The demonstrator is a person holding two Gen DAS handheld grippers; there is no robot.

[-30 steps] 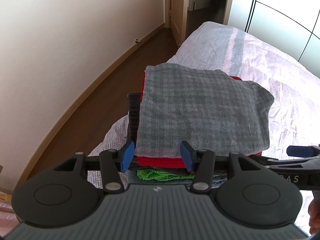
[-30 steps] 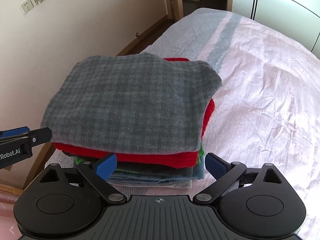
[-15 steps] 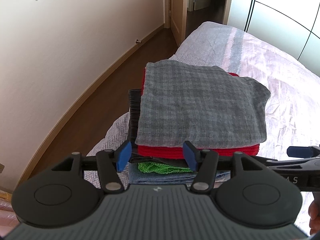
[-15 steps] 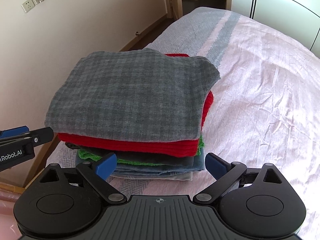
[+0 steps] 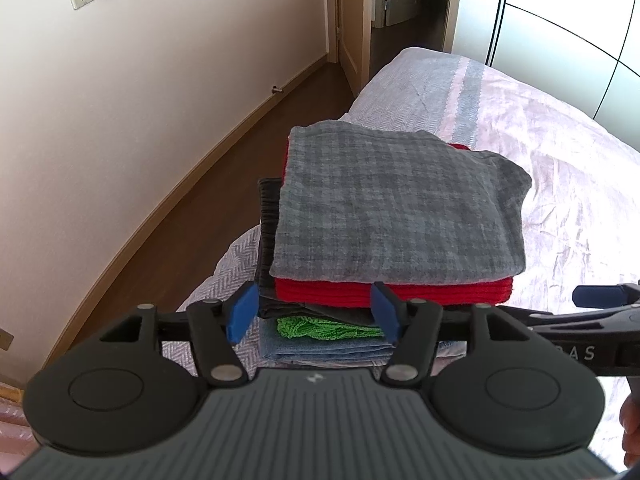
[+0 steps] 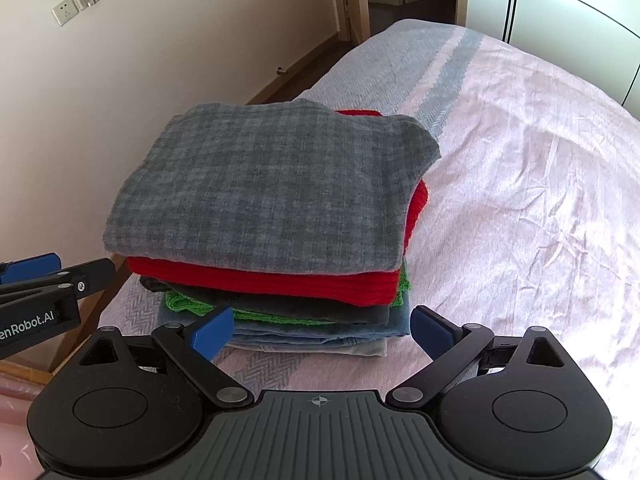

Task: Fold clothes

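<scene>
We hold the left gripper (image 5: 314,316) and the right gripper (image 6: 322,328) side by side in front of the folded stack (image 6: 276,240), both with jaws apart and empty. The stack sits on the bed (image 6: 520,160) near its edge, at 12 o'clock from each gripper: a grey plaid garment (image 5: 396,208) on top, then a red knit (image 5: 394,292), dark and green layers (image 5: 324,326), and denim (image 6: 360,336) beneath. We judge the folding done; the good move is to leave the pile alone, retreating straight back without snagging an edge. Compared with a second ago, both grippers sit farther back and the lower layers show more.
</scene>
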